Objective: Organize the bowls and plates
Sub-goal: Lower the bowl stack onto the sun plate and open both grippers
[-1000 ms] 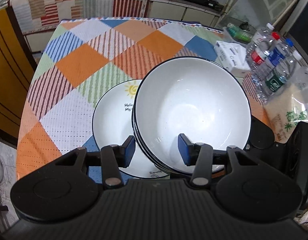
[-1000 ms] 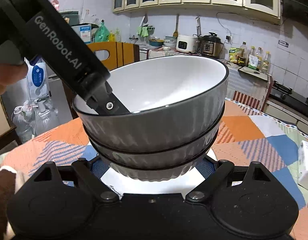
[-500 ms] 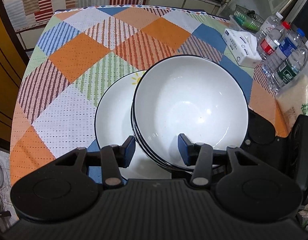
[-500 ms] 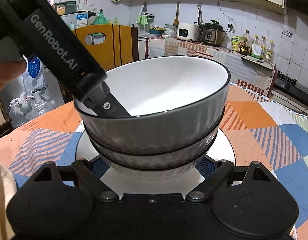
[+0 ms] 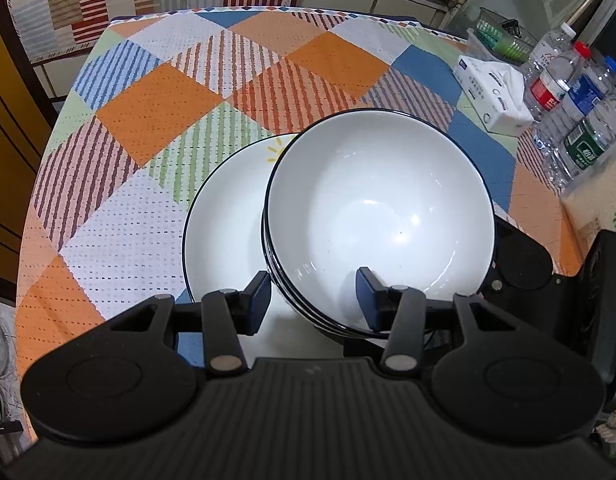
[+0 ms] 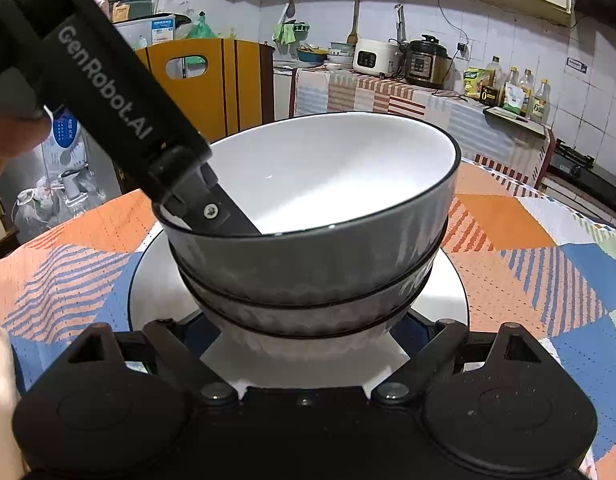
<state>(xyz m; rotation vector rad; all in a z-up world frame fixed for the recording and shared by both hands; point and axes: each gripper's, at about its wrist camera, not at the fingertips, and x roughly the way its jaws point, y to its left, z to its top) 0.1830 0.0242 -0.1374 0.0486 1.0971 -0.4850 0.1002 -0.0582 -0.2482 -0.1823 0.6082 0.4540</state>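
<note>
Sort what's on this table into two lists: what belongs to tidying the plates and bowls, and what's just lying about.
Part of the job:
- stack of bowls
- white plate under the stack

Just lying about:
- tissue pack
- water bottles
- green basket
- patchwork tablecloth

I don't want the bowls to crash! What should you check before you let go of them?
1. Stack of bowls nested evenly: ok.
2. Plate lying below the stack: ok.
3. Stack's base resting on the plate: cannot tell, it is hidden.
4. Left gripper pinching the stack's wall, one finger inside the top bowl: ok.
5. Right gripper hugging the lowest bowl from both sides: ok.
6. Tissue pack and bottles away from the plate: ok.
</note>
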